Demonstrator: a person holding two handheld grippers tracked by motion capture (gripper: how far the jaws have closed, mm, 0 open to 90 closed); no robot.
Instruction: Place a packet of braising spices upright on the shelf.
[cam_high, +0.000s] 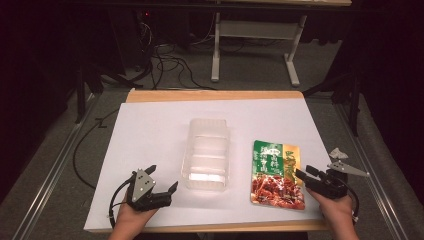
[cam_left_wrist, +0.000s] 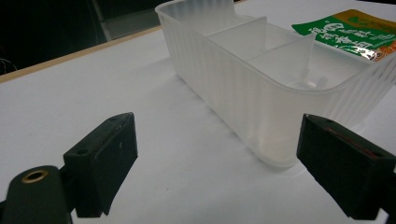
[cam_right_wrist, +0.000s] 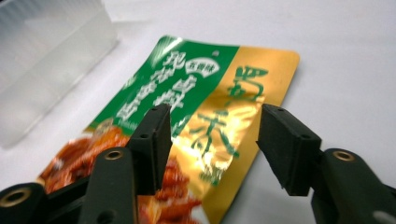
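A clear plastic container (cam_high: 207, 150) with several compartments lies lengthwise at the middle of the white table sheet (cam_high: 150, 125). Right of it a green and gold food packet (cam_high: 277, 172) lies flat. My left gripper (cam_high: 163, 177) rests near the front edge, left of the container, jaws wide open and empty. In the left gripper view its jaws (cam_left_wrist: 215, 140) frame the container's near corner (cam_left_wrist: 261, 88), with the packet (cam_left_wrist: 355, 32) beyond. My right gripper (cam_high: 304, 170) sits at the packet's right edge. In the right gripper view it (cam_right_wrist: 215, 121) stands open just above the packet (cam_right_wrist: 205, 84), pads not pressing it; the container (cam_right_wrist: 42, 60) is at upper left.
A small crumpled scrap (cam_high: 338, 152) lies off the sheet's right edge. Beyond the wooden far edge (cam_high: 215, 95) are cables (cam_high: 170, 65) on the floor and a white table frame (cam_high: 255, 35). Metal rails run along both sides.
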